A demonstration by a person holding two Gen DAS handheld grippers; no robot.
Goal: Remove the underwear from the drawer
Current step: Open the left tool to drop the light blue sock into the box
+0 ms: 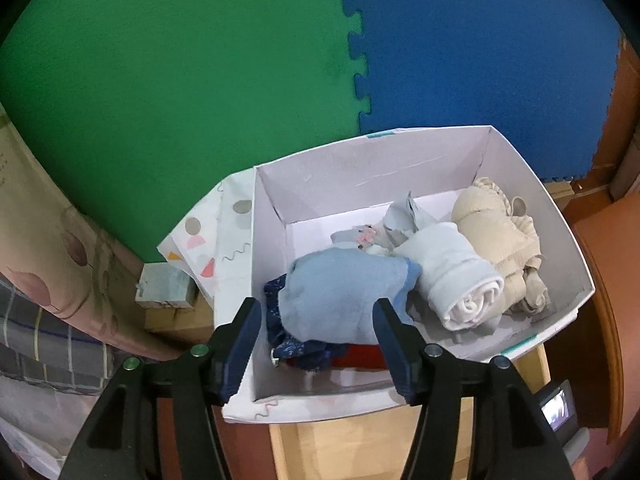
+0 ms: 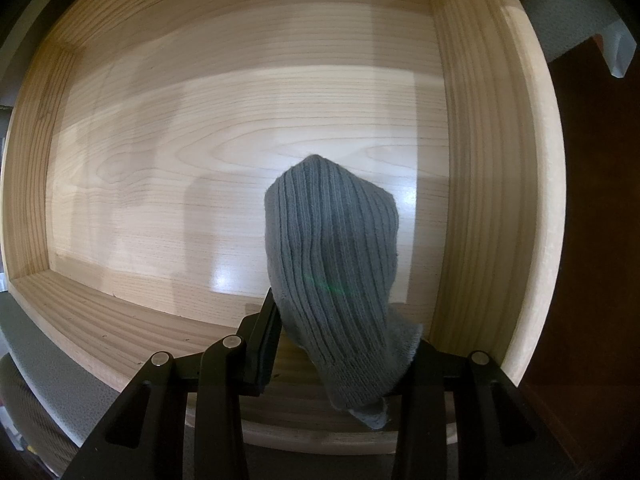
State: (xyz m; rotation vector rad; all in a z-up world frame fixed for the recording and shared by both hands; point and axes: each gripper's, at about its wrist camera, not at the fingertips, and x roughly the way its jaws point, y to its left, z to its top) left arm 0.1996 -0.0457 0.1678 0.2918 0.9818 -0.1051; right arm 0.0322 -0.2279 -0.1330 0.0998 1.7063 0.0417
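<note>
Two views are given, one from each of two handheld grippers. In the left view, a white box (image 1: 420, 184) fills the centre, set against one green mat (image 1: 180, 80) at 11 o'clock and one blue mat (image 1: 480, 60) at 1 o'clock. About seven bundled garments are counted inside; the pile overlaps, so the count is uncertain. A light blue garment (image 1: 344, 296) lies at 6 o'clock in the box, hiding most of a dark blue patterned piece (image 1: 288, 344) and a red one (image 1: 360, 356). A white roll (image 1: 460, 288) and a beige bundle (image 1: 500, 240) lie at 3 o'clock. The left gripper (image 1: 316, 320) is seen with jaws apart, holding nothing, the light blue garment between them.

In the right view, one wooden drawer (image 2: 480, 160) is shown, its lower rim cut off. The right gripper (image 2: 344, 344) is closed on one grey ribbed garment (image 2: 332, 240), which hides the right finger.
</note>
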